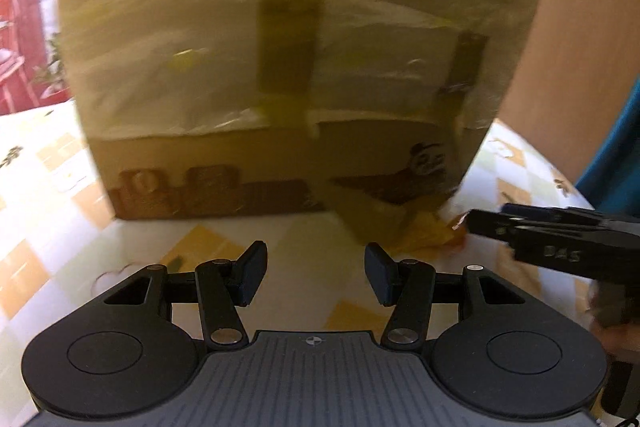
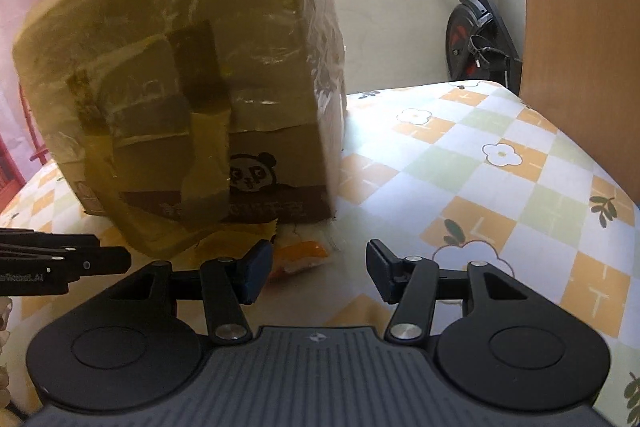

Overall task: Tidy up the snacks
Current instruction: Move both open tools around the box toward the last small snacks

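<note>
A large taped cardboard box (image 1: 280, 87) with a panda print stands on the checkered tablecloth, close in front of both grippers; it also shows in the right wrist view (image 2: 192, 99). A yellow-orange snack packet (image 2: 300, 255) lies at the box's front corner, partly under a loose tape flap; in the left wrist view it (image 1: 432, 231) shows beside the right gripper. My left gripper (image 1: 316, 275) is open and empty, short of the box. My right gripper (image 2: 318, 273) is open and empty, its left finger (image 2: 254, 273) just beside the packet.
The table (image 2: 480, 187) has a flower-and-check cloth and curves away to the right. A wooden panel (image 2: 580, 27) stands at the right. An exercise bike (image 2: 476, 19) stands behind the table. A red chair (image 1: 16, 27) is at far left.
</note>
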Demonstrator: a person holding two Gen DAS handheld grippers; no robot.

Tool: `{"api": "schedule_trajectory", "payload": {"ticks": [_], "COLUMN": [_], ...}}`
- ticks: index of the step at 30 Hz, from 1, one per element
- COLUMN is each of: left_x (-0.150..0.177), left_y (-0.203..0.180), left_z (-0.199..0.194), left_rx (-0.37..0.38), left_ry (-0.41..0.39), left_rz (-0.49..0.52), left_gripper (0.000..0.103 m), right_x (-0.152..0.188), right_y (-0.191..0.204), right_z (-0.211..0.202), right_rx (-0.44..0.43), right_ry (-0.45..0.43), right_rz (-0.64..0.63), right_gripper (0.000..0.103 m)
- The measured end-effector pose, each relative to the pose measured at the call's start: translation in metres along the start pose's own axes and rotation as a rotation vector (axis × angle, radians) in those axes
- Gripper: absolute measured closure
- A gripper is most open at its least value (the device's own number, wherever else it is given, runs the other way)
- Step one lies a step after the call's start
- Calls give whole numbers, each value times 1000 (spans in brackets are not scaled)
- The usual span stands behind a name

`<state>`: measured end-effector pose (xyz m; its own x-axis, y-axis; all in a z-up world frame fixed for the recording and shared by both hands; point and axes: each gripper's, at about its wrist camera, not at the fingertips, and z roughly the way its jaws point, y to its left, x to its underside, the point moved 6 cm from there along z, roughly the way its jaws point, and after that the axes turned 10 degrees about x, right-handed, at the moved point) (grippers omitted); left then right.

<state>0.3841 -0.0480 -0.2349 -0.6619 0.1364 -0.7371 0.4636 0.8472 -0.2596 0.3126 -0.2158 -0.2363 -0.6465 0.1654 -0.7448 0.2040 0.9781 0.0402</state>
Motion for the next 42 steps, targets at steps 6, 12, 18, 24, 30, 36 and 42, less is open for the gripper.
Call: {"api": "schedule_trajectory", "payload": {"ticks": [6,12,18,24,30,36,42], "left_x": [-6,-10,-11,-19,-25,-21,-4], "left_y": [-2,-21,-32,-43,-37,-32,-27], "left_z": [3,9,18,29,50,58,44], "left_rx": [45,117,162,167,210,246,233], "left_ry": [-8,7,36,40,72,95,107], "left_rz": [9,41,96,188,164,130,134], "left_gripper": [47,48,48,48,48,48,46], "right_x": [-3,3,11,15,14,17,16], "right_y": [2,5,-2,-6,-7,-9,-7], "right_z": [16,16,8,5,7,6,7], "right_rx": [5,1,-3,-1,-10,-21,-35], "right_ry": [20,2,-8,-17,-23,-23,-13], "right_rz": [-8,-30,-6,4,11,15,11], "right_gripper": [48,49,49,49,49,49,49]}}
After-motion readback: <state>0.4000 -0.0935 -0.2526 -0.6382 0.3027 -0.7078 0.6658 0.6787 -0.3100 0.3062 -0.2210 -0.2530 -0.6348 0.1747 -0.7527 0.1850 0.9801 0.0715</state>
